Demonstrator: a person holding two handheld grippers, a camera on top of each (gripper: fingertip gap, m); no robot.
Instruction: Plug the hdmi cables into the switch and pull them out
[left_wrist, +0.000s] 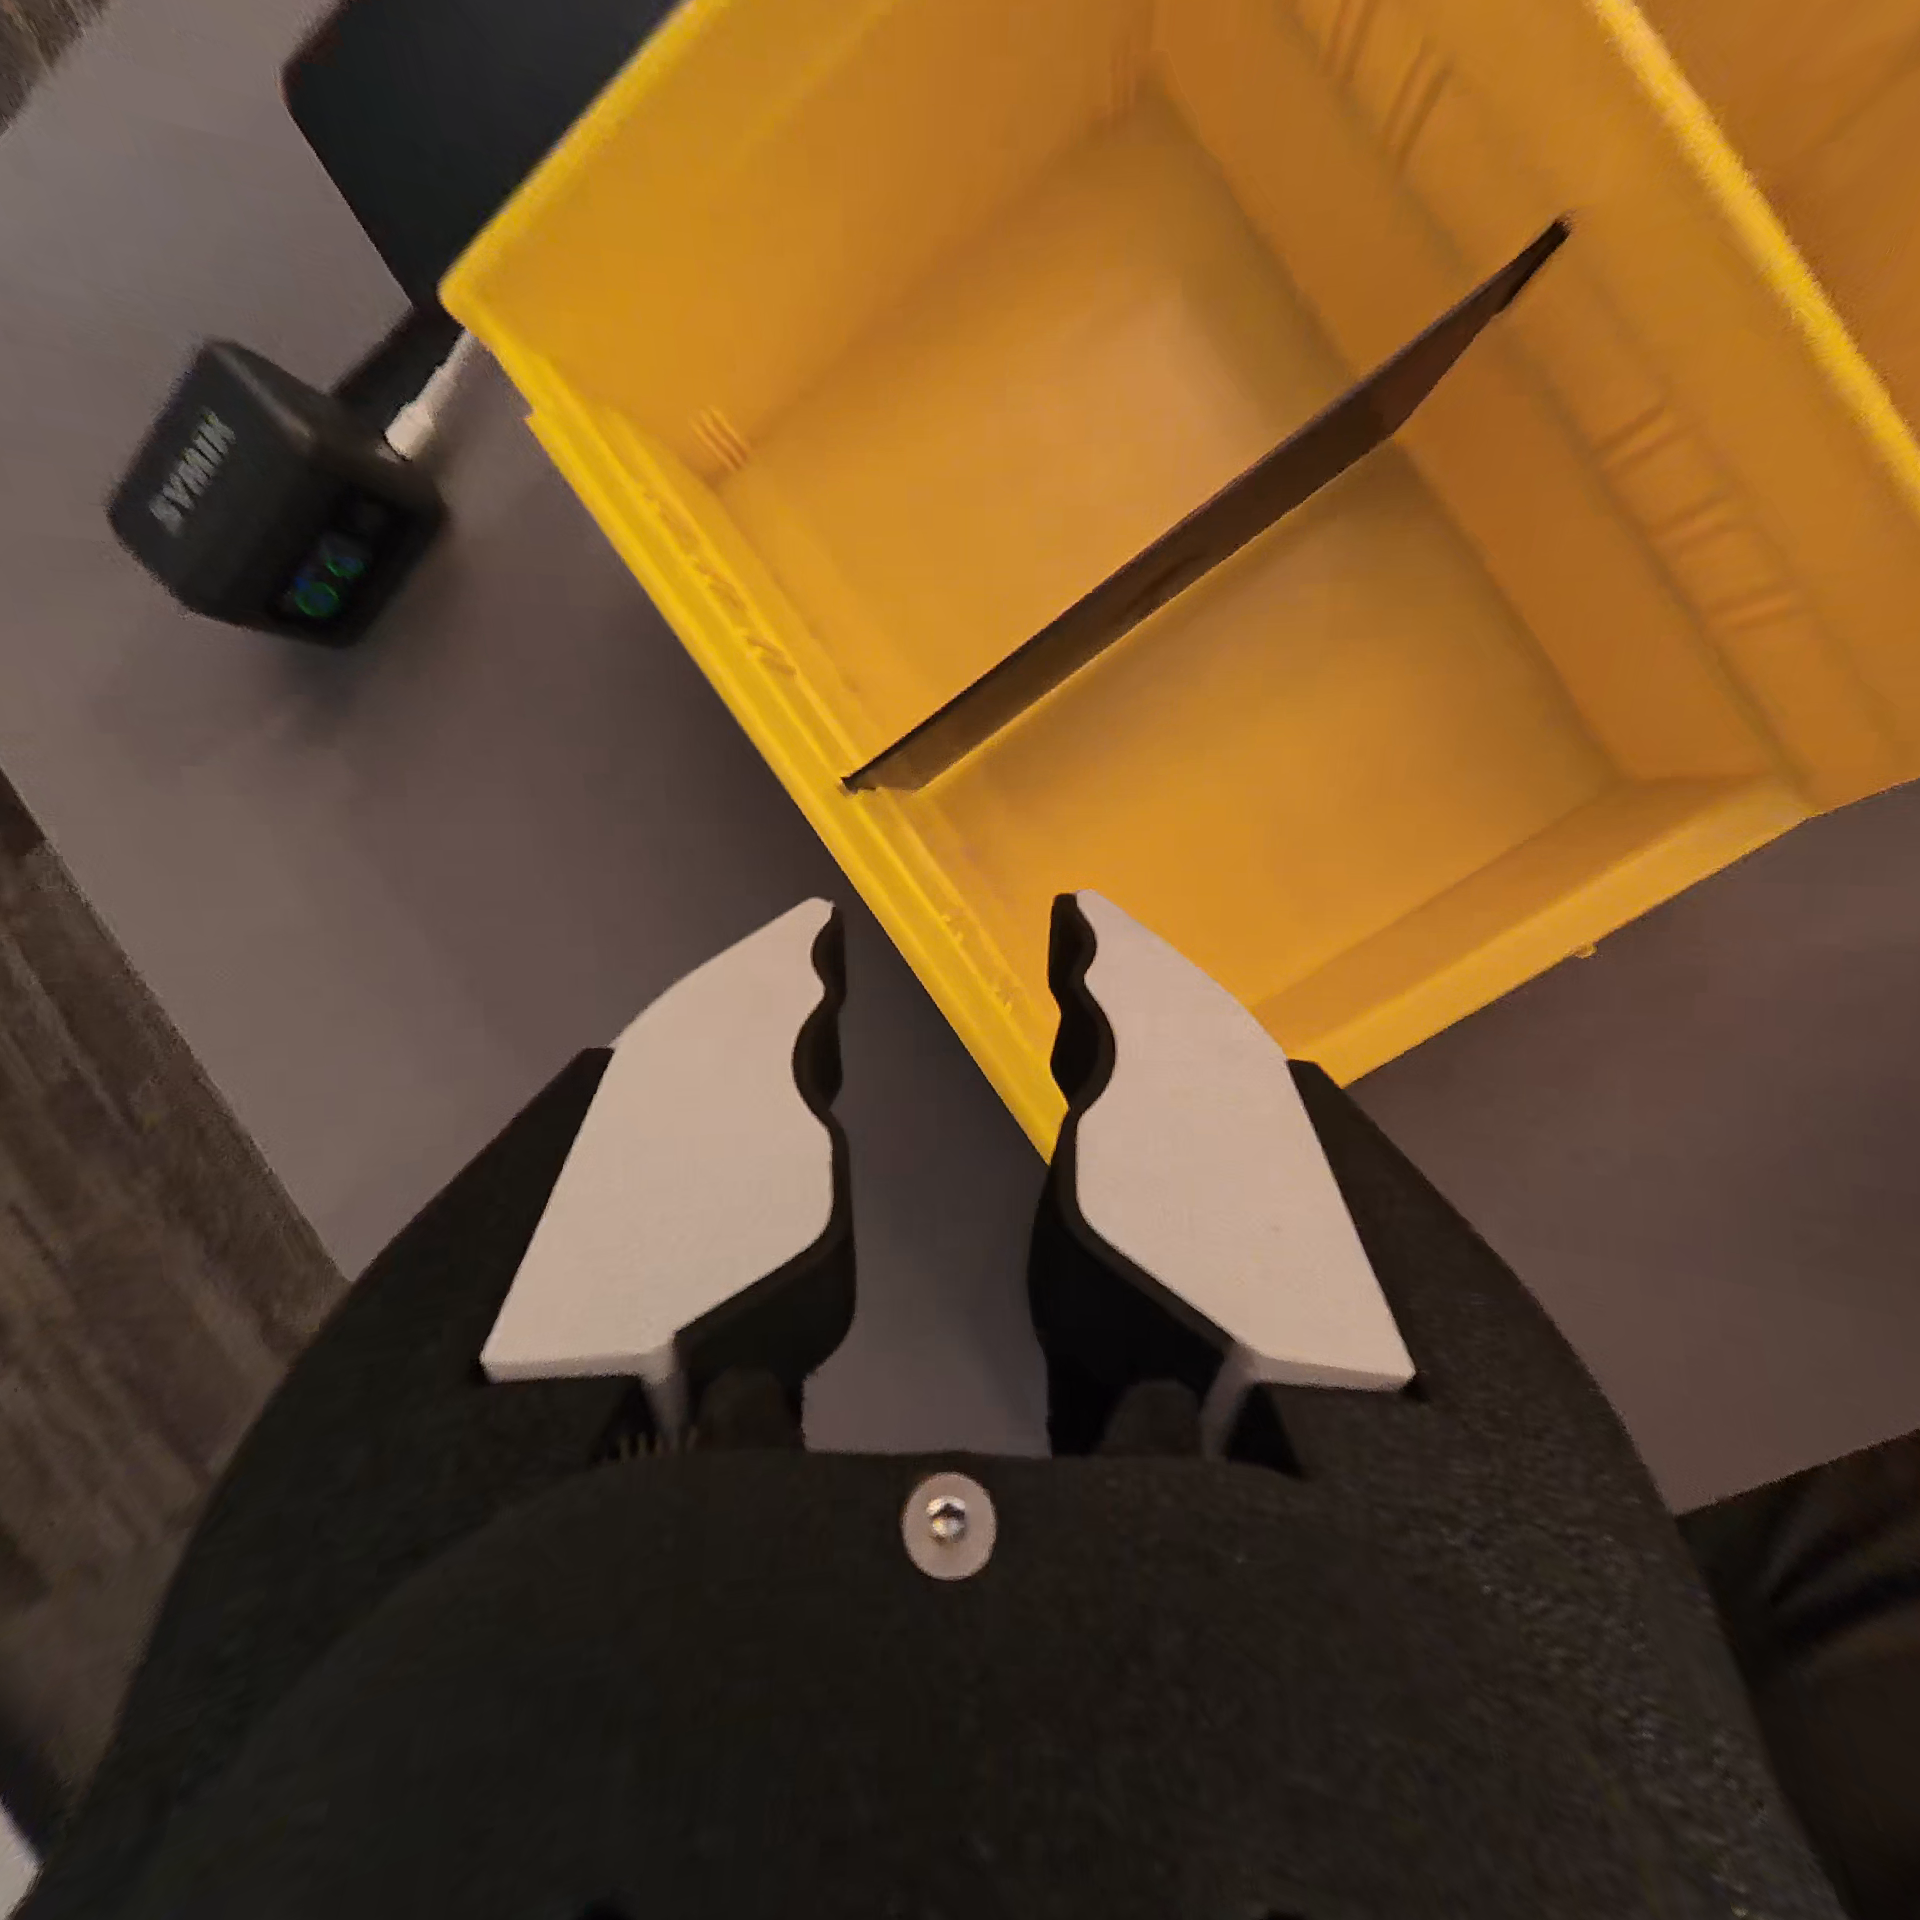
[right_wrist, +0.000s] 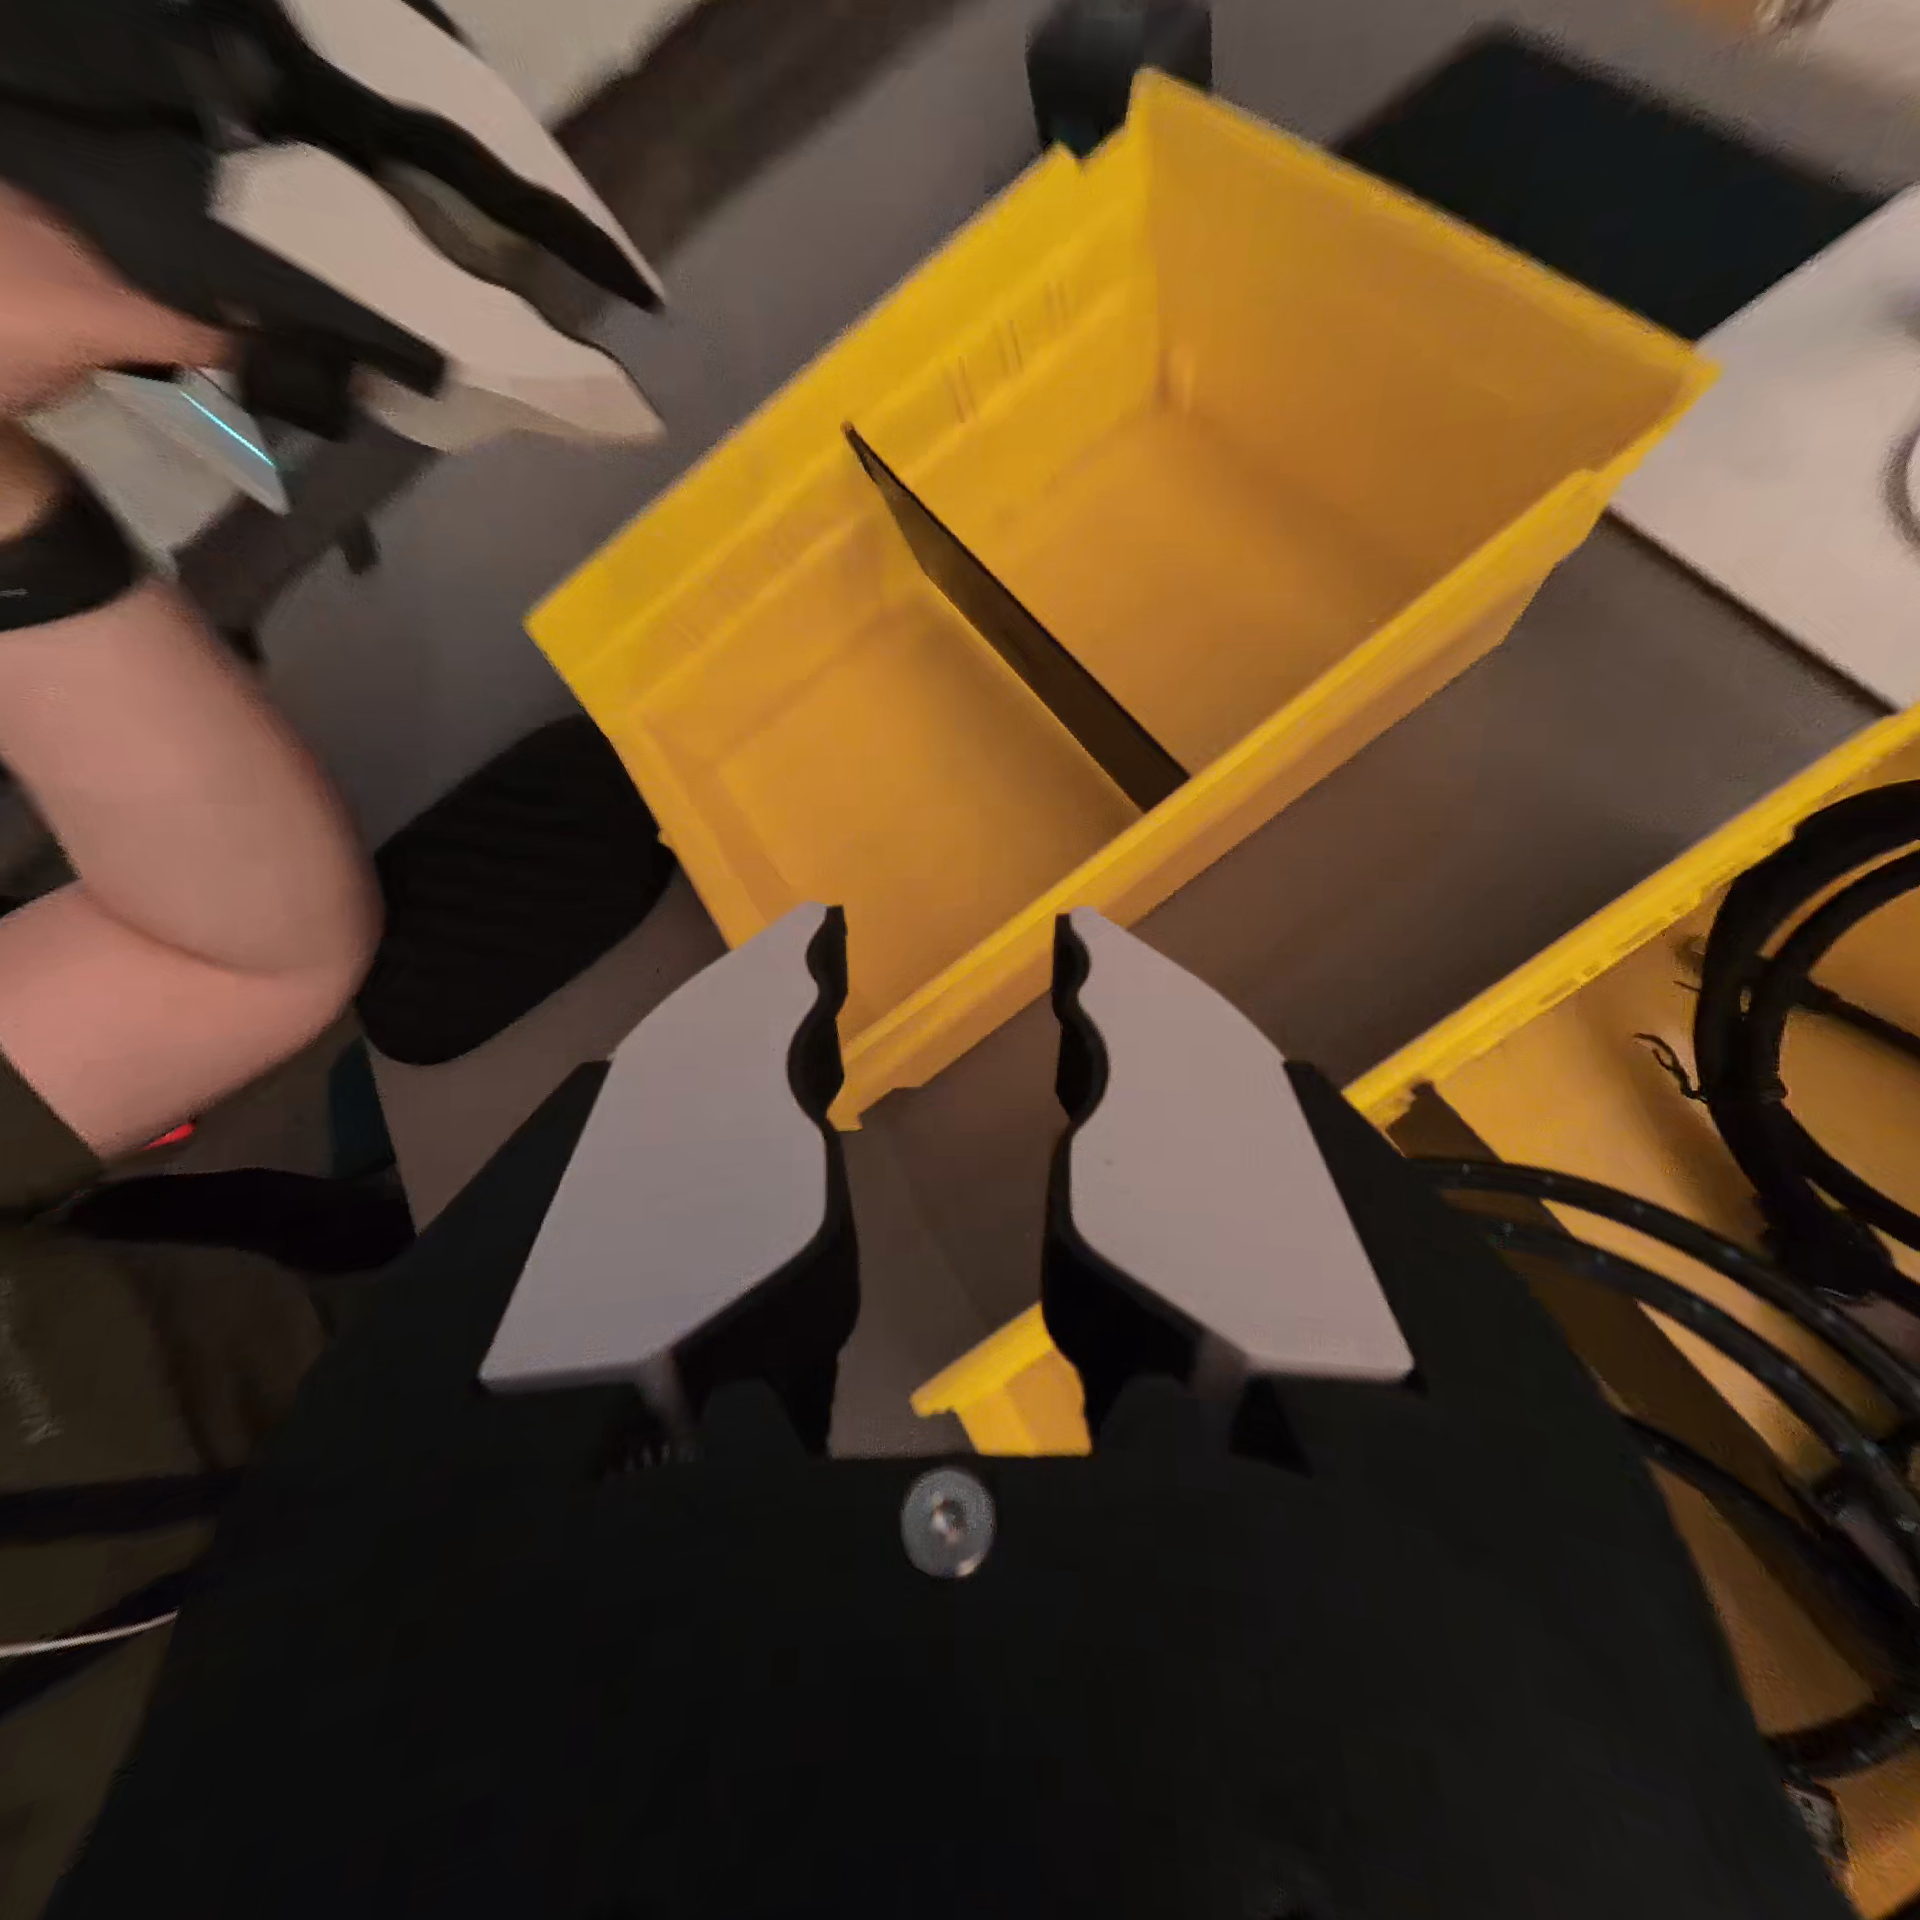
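Note:
My left gripper is open and empty, just above the near corner of an empty yellow bin with a black divider. My right gripper is open and empty, over the gap between that bin and a second yellow bin at the right. The second bin holds coiled black cables. The left gripper also shows at the upper left of the right wrist view, held by a person's hand. I see no switch that I can name for sure.
A small black box with green lights and a white plug stands on the grey table, left of the bin. A dark flat object lies behind it. A person's arm is at the left. A white surface lies at the right. About 20 cm separates my left fingertips from my right.

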